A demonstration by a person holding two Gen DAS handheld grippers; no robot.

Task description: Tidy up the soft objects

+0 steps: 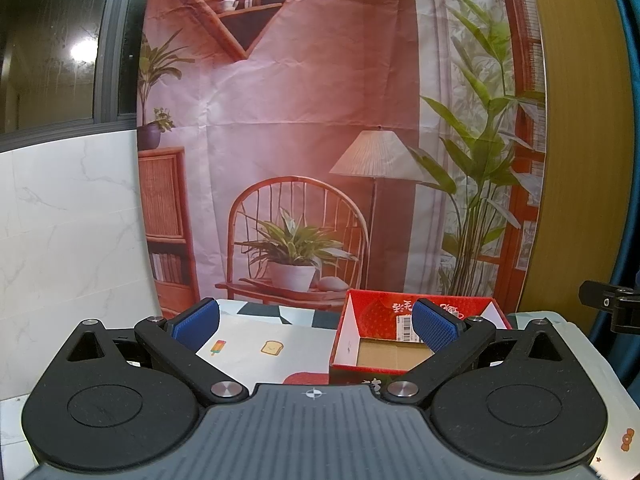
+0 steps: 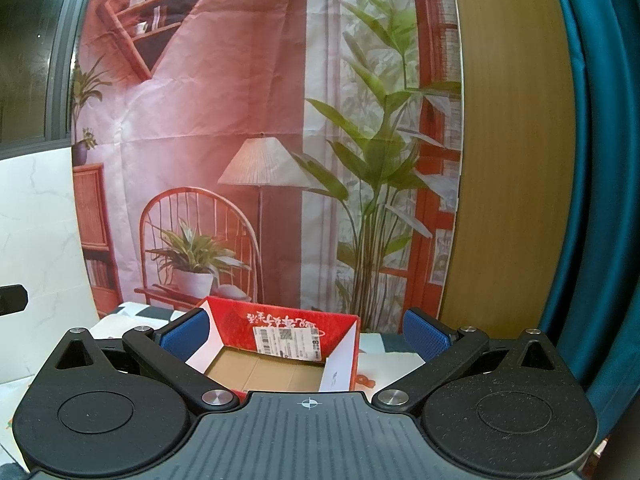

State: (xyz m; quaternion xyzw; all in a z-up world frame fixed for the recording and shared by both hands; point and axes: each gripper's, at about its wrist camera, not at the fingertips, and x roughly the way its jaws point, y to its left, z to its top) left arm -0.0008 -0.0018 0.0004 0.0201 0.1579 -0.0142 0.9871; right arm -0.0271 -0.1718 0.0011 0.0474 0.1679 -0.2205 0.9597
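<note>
The box (image 1: pixel 416 344) is red outside with white side walls, a brown cardboard floor and a white barcode label. The cloth (image 1: pixel 256 344) on the worktop is white with small popsicle and toast prints. The fingers (image 2: pixel 188 334) have blue textured pads.

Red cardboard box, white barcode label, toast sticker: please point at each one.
Red cardboard box (image 1: pixel 352 356): left wrist view, white inner left wall.
White barcode label (image 2: pixel 288 342): right wrist view, label middle.
Toast sticker (image 1: pixel 272 347): left wrist view, its centre.

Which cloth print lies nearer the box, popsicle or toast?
The toast: it lies between the popsicle and the red box on the cloth.
</note>
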